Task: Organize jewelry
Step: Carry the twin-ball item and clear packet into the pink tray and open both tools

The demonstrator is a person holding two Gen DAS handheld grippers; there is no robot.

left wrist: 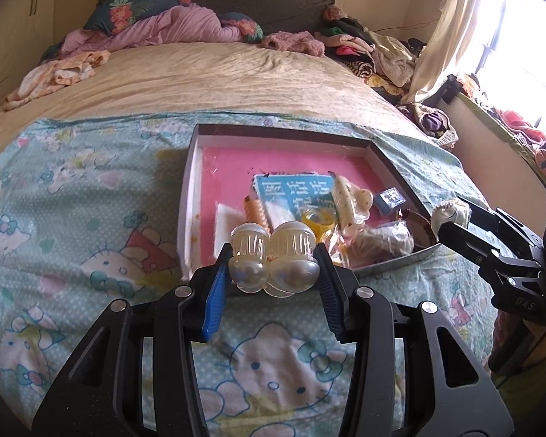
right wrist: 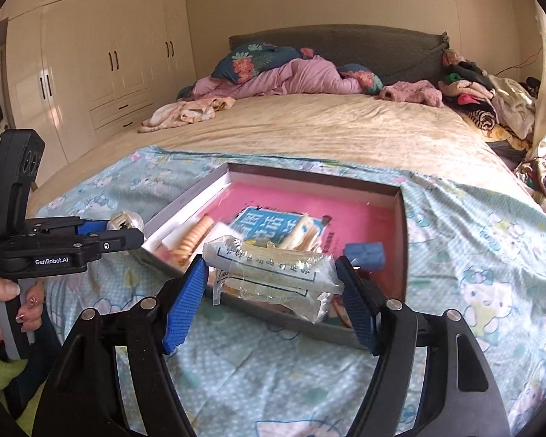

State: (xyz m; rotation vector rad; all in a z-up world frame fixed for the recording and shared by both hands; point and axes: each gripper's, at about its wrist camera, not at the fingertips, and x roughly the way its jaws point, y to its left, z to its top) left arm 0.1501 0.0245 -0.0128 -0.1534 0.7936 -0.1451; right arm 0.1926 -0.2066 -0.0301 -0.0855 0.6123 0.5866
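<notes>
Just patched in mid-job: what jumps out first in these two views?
The left gripper clamps a clear pearly hair claw just short of the tray's near edge. The right gripper pinches a crinkly clear packet over that pink-lined tray of trinkets on the Hello Kitty sheet.

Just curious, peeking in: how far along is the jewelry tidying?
Several pieces already lie in the pink-lined box. In hand: the left gripper holds a clear pearly hair clip, the right gripper a clear plastic packet. Both are not yet set in the box.
</notes>
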